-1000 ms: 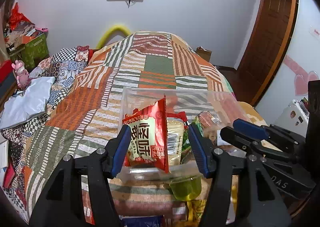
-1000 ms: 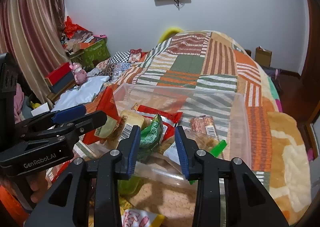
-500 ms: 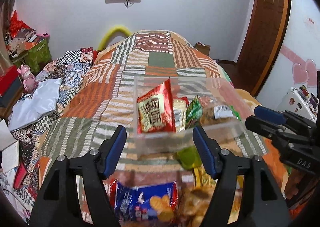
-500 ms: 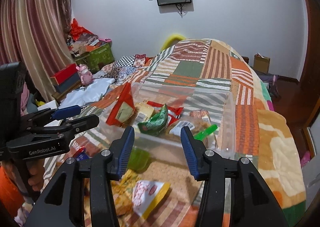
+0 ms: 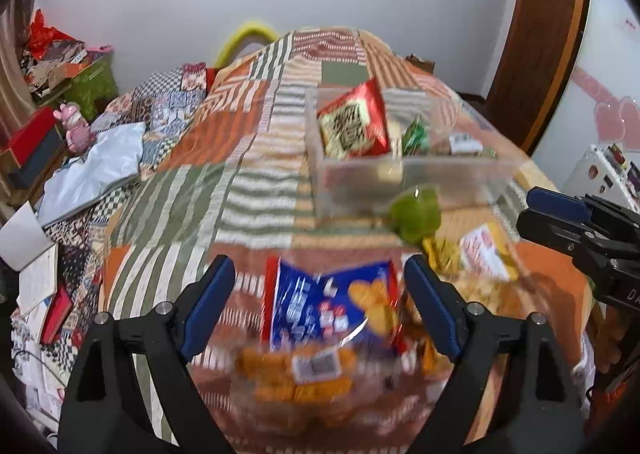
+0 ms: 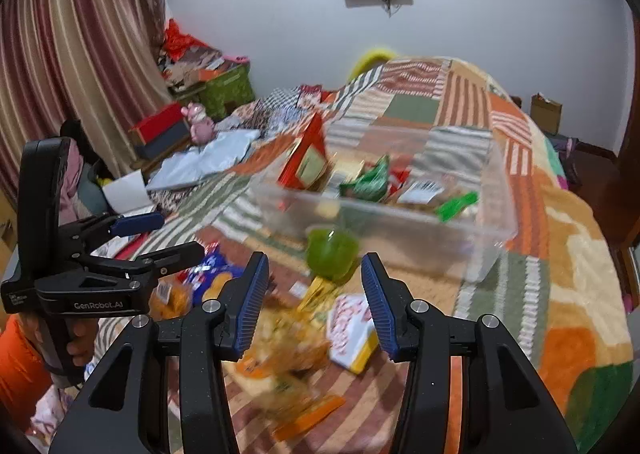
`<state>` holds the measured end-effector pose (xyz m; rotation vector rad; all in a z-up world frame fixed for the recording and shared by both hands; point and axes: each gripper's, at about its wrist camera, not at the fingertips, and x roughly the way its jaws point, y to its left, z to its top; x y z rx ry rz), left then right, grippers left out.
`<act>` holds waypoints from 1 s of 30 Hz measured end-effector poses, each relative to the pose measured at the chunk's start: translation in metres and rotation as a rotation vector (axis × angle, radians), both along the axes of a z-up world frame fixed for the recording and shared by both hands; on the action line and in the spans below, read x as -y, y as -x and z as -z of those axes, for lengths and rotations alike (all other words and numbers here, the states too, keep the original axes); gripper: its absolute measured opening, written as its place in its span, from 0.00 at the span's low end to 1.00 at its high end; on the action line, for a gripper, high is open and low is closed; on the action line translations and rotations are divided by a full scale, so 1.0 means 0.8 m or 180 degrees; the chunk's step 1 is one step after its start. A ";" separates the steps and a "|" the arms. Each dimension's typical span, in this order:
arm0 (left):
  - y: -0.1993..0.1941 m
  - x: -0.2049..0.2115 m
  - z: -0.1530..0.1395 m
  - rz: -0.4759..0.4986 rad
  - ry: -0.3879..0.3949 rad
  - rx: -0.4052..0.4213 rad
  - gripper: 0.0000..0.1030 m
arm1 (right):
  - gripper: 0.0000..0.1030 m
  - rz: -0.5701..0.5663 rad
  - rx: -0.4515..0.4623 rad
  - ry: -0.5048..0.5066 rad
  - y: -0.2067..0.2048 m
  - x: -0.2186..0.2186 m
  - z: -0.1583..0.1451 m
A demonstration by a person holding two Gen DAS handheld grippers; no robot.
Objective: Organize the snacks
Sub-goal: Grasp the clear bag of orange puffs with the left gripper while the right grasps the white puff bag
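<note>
With both the left gripper [image 5: 316, 310] and right gripper [image 6: 312, 300] released and empty over loose snack packets [image 6: 352, 328] on the bed [image 5: 256, 182], the next pick is in hand: close on the blue packet [image 5: 328, 304], then carry it to the clear box [image 6: 400, 222].

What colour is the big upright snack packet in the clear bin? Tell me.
Red, with a pale printed panel. The packet in the clear bin shows best in the left wrist view.

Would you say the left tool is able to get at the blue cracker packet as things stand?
Probably yes: the left tool is open and empty, and the blue cracker packet lies uncovered on the bedspread directly between its fingers.
</note>
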<state>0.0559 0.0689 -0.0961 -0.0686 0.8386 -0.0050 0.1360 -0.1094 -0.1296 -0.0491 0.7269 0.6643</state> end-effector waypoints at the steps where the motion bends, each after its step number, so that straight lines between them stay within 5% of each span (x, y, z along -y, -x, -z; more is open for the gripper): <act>1: 0.006 -0.002 0.004 -0.0006 -0.0012 -0.0025 0.87 | 0.44 -0.0030 -0.0026 0.0019 0.002 -0.004 0.004; 16: 0.044 -0.011 0.051 -0.0139 0.0055 -0.0270 0.98 | 0.45 -0.0220 -0.0220 0.0261 0.020 -0.034 0.043; 19: 0.044 -0.020 0.062 -0.0211 0.0203 -0.0323 0.99 | 0.56 -0.0268 -0.0283 0.0220 0.017 -0.036 0.049; 26: 0.039 -0.036 0.084 -0.0277 0.0645 -0.0468 1.00 | 0.57 -0.0255 -0.0293 0.0397 0.011 -0.045 0.062; 30: 0.039 -0.032 0.088 -0.0241 0.0650 -0.0451 1.00 | 0.58 -0.0267 -0.0345 0.0388 0.006 -0.046 0.068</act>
